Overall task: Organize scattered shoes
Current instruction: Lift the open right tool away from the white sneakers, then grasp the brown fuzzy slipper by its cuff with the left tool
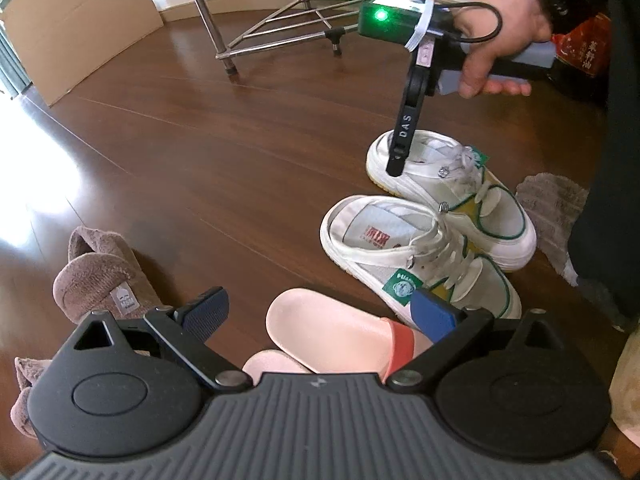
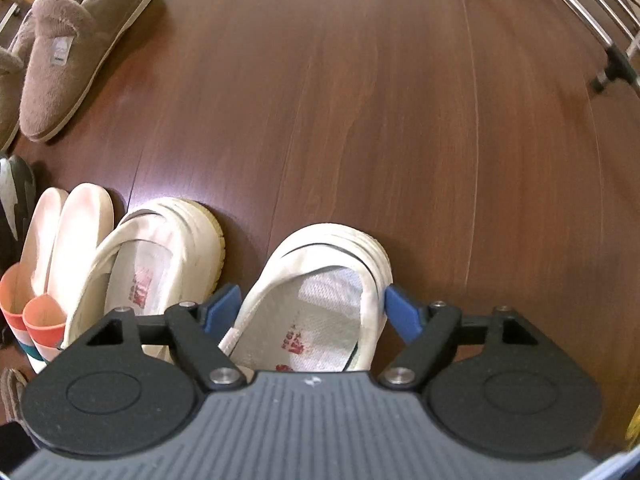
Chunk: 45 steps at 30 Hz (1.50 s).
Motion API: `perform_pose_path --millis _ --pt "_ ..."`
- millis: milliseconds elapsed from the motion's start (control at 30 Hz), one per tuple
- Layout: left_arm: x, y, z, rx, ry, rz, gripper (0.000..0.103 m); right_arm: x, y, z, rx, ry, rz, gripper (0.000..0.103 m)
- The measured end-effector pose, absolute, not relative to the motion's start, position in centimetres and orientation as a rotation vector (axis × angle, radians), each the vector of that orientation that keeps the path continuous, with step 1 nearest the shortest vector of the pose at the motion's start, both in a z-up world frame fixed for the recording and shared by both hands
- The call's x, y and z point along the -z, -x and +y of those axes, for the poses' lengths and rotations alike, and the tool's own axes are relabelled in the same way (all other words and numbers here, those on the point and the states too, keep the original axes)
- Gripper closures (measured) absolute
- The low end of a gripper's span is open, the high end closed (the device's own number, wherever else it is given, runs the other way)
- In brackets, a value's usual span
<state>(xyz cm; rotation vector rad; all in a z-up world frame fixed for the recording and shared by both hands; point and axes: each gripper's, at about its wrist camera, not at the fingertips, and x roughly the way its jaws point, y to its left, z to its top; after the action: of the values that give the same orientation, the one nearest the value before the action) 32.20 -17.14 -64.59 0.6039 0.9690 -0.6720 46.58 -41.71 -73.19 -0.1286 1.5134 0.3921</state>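
Note:
Two white sneakers with green trim lie side by side on the wooden floor. My right gripper (image 2: 312, 304), held by a hand (image 1: 504, 32), points down over the heel of the far sneaker (image 1: 452, 188) (image 2: 320, 276). Its blue pads flank the heel collar closely and the shoe rests unsqueezed on the floor. The other sneaker (image 1: 416, 252) (image 2: 160, 248) sits beside a pair of pink slides (image 2: 80, 232). My left gripper (image 1: 320, 308) hangs open above one pink slide (image 1: 328, 328), gripping nothing. In the left wrist view, one black finger of the right gripper (image 1: 400, 160) shows at the sneaker's heel.
Brown fuzzy slippers (image 1: 100, 280) (image 2: 76, 52) lie to the left. A metal rack (image 1: 272, 32) (image 2: 600, 40) stands at the back, with a cardboard sheet (image 1: 80, 28) leaning by the wall. A grey cloth (image 1: 552, 204) lies right of the sneakers. A dark shoe (image 2: 16, 192) peeks in left.

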Motion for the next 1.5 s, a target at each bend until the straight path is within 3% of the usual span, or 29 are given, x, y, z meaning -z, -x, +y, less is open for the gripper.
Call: perform_pose_path --millis 333,600,733,833,1000,1200,1367,1500 --pt "64.9 -32.4 -15.7 0.622 -0.589 0.987 0.004 73.3 -45.3 -39.5 -0.479 0.209 1.47 0.026" --pt "65.5 -33.0 -13.0 0.495 -0.544 1.042 0.004 73.3 -47.2 -40.1 -0.473 0.165 1.48 0.02" --pt "65.0 -32.9 -10.9 0.396 -0.526 1.046 0.004 70.4 -48.5 -40.0 -0.458 0.131 1.387 0.018" --pt "63.8 -32.9 -8.9 0.317 -0.487 1.024 0.004 65.6 -48.8 -39.4 -0.495 0.082 1.297 0.009" --pt "61.7 -33.0 -6.8 0.203 -0.476 1.005 0.004 61.1 -48.9 -36.2 -0.632 0.129 1.204 0.007" --pt "59.6 -33.4 -4.3 0.099 -0.419 0.983 0.004 51.7 -49.7 -32.0 -0.667 0.128 1.062 0.001" --pt "60.5 -35.3 -1.8 0.053 -0.38 0.968 0.001 46.8 -48.7 -29.0 -0.682 0.067 1.036 0.001" --pt "63.8 -39.3 0.6 0.016 -0.28 1.006 0.001 47.8 -48.4 -27.7 -0.728 0.021 1.116 0.001"
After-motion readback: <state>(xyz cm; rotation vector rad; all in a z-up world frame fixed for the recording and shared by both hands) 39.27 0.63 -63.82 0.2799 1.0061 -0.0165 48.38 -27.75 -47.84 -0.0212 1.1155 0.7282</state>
